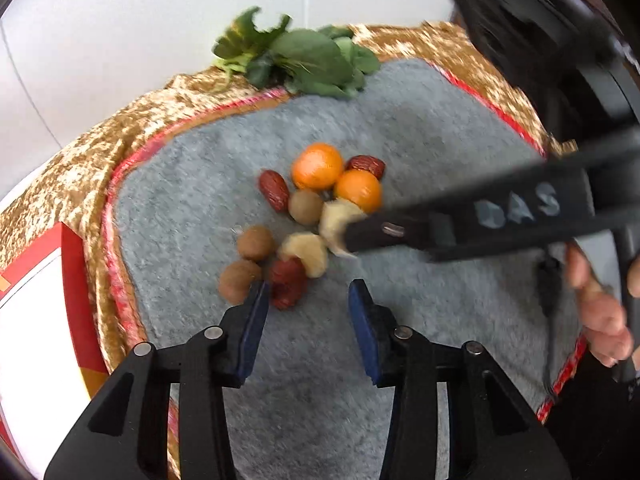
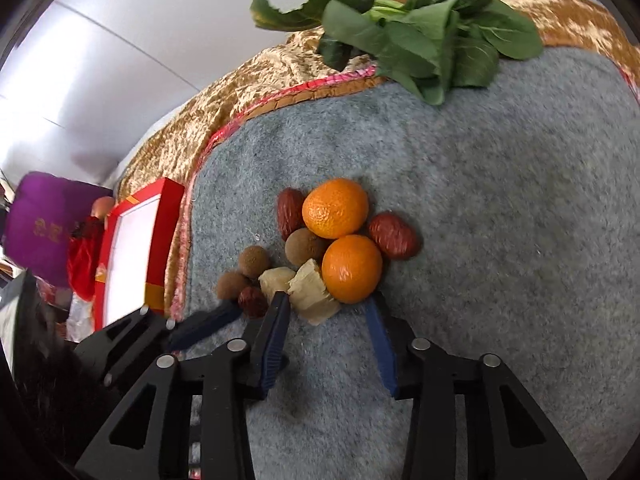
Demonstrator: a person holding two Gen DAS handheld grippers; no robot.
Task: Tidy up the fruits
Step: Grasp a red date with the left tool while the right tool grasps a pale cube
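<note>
Ten small items lie in one mixed cluster on the grey felt mat (image 2: 500, 208), so sorting is judged to be at its start: no group is separated and no item is lifted. The cluster holds two mandarins (image 2: 335, 208), glossy and dimpled; three wrinkled dark-red dates (image 2: 394, 236); three round, matt brown longans (image 2: 254, 262); and two pale, fibrous, irregular chunks (image 2: 314, 296). The left gripper (image 1: 308, 300) is open, angled down at the near edge of the cluster, with one date (image 1: 286, 284) just beside its left pad and nothing clamped. The right gripper (image 2: 327, 299) stands with its jaws apart around a pale chunk, the nearer mandarin just beyond its right tip; no pad is seen pressing on both sides. Leafy greens (image 2: 432, 36) lie well apart at the far edge, partly on crumpled gold cloth (image 2: 192, 132). A red box (image 2: 160, 236) with a white inner face stands beside the mat.
</note>
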